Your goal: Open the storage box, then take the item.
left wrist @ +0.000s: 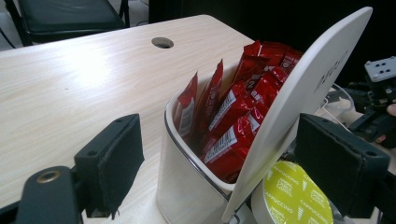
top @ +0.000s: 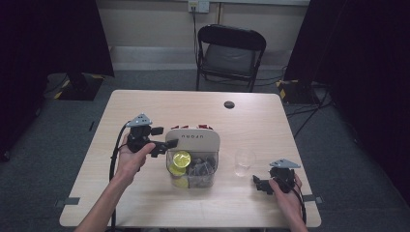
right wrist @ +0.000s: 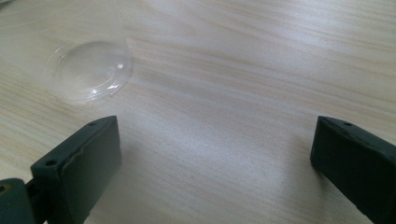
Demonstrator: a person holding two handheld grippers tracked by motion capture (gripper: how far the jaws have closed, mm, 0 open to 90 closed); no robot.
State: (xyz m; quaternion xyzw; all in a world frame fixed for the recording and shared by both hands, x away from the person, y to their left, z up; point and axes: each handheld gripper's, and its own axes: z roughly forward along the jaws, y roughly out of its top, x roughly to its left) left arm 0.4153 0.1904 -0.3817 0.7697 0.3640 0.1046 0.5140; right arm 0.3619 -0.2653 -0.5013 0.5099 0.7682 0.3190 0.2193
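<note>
A white storage box (top: 170,145) stands mid-table with its lid (top: 193,138) raised. Red sachets (left wrist: 238,112) stand packed in its white rear part (left wrist: 182,186). The clear front part holds yellow-topped capsules (top: 182,157) and dark pouches (top: 200,166). My left gripper (top: 162,140) is open at the box's left side. In the left gripper view the left gripper (left wrist: 229,149) has its jaws spread on either side of the lid (left wrist: 308,88) and a cappuccino capsule (left wrist: 294,196). My right gripper (top: 260,184) is open and empty near the front right, over bare table (right wrist: 224,93).
A clear plastic cup (top: 244,162) stands right of the box, just beyond my right gripper; its base (right wrist: 91,70) shows at the upper left of the right gripper view. A cable hole (top: 229,104) is at the table's far side. A black folding chair (top: 231,53) stands behind.
</note>
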